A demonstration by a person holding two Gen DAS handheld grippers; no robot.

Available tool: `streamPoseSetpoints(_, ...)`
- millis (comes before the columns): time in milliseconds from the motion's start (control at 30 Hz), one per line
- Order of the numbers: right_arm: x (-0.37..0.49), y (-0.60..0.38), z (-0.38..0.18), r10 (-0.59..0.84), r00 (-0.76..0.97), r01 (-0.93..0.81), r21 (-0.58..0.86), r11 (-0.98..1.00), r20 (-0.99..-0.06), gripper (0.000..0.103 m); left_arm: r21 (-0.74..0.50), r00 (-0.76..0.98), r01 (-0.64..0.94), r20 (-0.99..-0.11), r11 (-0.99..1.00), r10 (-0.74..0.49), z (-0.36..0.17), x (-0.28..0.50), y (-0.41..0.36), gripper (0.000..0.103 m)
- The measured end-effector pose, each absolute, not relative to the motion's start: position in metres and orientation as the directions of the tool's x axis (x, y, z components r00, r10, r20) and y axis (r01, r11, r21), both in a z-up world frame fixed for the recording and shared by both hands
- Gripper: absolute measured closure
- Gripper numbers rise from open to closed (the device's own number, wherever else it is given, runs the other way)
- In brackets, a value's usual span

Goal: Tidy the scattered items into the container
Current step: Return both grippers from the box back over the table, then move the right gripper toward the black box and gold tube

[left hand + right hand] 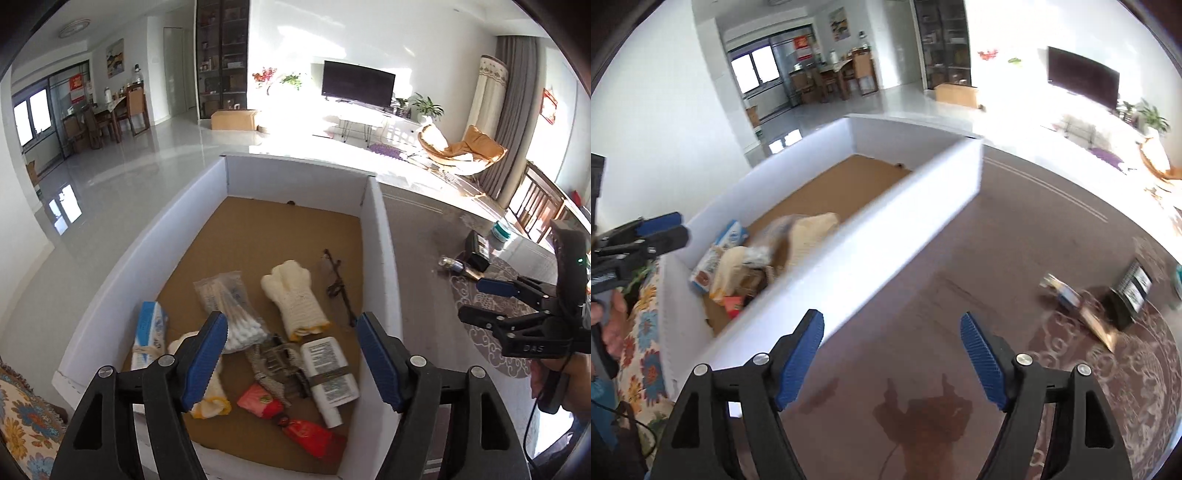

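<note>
A white box (380, 236) with a brown cardboard floor holds a white glove (295, 295), cotton swabs (232, 310), a blue tissue pack (149, 332), a white bottle (330, 373), red packets (306, 432), glasses (338, 286) and a metal tool (273, 365). My left gripper (291, 358) is open and empty above the box. My right gripper (892, 358) is open and empty over the brown table, right of the box (886, 236); it also shows in the left wrist view (480, 301). A small bottle (1062, 290) and a black box (1126, 299) lie on a patterned mat (1126, 369).
A teal-lidded jar (500, 232) stands at the table's far right. A floral cloth (642, 332) lies left of the box. The brown table top (923, 295) stretches between box and mat. A living room with TV and chairs lies beyond.
</note>
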State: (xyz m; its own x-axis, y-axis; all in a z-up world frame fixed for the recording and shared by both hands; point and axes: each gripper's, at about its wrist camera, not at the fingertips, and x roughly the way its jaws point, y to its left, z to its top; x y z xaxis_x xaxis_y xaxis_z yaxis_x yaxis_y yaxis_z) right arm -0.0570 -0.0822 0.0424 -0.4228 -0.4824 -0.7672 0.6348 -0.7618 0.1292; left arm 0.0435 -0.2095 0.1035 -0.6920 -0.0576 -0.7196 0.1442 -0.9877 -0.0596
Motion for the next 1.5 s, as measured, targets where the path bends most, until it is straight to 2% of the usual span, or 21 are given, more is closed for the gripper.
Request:
streamPoseSetpoints(33,-0.063,-0.058,0.03,-0.45,-0.459,0.596,0.11,-0.795,-0.766,0.025,-0.066,-0.697,0.107,-0.716,-0.992,-0.028,0.103,0.042,-0.187,0.008)
streamPoseSetpoints(100,-0.071,-0.011,0.004,-0.354,-0.518,0.517,0.045,-0.855,-0.779,0.025,-0.08,-0.686,0.029,-0.727,-0.996,0.038,0.092,0.039,-0.141,0.0)
streamPoseSetpoints(200,-0.072,0.051,-0.029,-0.218,-0.555,0.426,-0.049,-0.903,-0.802,0.025,-0.087,-0.622,-0.065,-0.776,-0.994,0.109,0.054,0.023,-0.076,0.0)
streamPoseSetpoints(267,-0.068,0.083,-0.04,-0.165,-0.567,0.386,-0.083,-0.919,-0.807,0.025,-0.061,-0.587,-0.089,-0.803,-0.994,0.102,0.023,0.007,-0.04,0.0)
streamPoseSetpoints(333,-0.064,0.11,-0.048,-0.135,-0.574,0.349,-0.092,-0.933,-0.808,0.025,-0.052,-0.572,-0.087,-0.815,-0.995,0.092,-0.006,-0.011,-0.016,0.0)
streamPoseSetpoints(433,-0.063,0.137,-0.05,-0.126,-0.59,0.298,-0.071,-0.952,-0.798,0.02,-0.067,-0.559,-0.058,-0.824,-0.996,0.088,-0.035,-0.038,0.006,0.0)
streamPoseSetpoints(533,-0.063,0.147,-0.053,-0.126,-0.598,0.273,-0.053,-0.96,-0.792,0.016,-0.073,-0.554,-0.037,-0.828,-0.997,0.081,-0.05,-0.056,0.019,0.0)
streamPoseSetpoints(600,-0.061,0.15,-0.053,-0.118,-0.595,0.255,-0.047,-0.966,-0.795,0.013,-0.026,-0.57,-0.03,-0.821,-0.999,0.039,-0.055,-0.06,0.028,0.0)
streamPoseSetpoints(667,-0.059,0.149,-0.053,-0.097,-0.598,0.239,-0.062,-0.969,-0.796,0.008,0.001,-0.574,-0.03,-0.819,-1.0,0.016,-0.058,-0.061,0.032,0.0)
streamPoseSetpoints(867,-0.059,0.145,-0.054,-0.042,-0.613,0.214,-0.115,-0.97,-0.789,0.001,0.007,-0.585,-0.018,-0.811,-1.0,0.005,-0.058,-0.059,0.032,0.0)
streamPoseSetpoints(1500,-0.059,0.145,-0.055,-0.033,-0.614,0.209,-0.122,-0.97,-0.788,0.0,0.005,-0.585,-0.017,-0.811,-1.0,0.006,-0.06,-0.06,0.031,0.0)
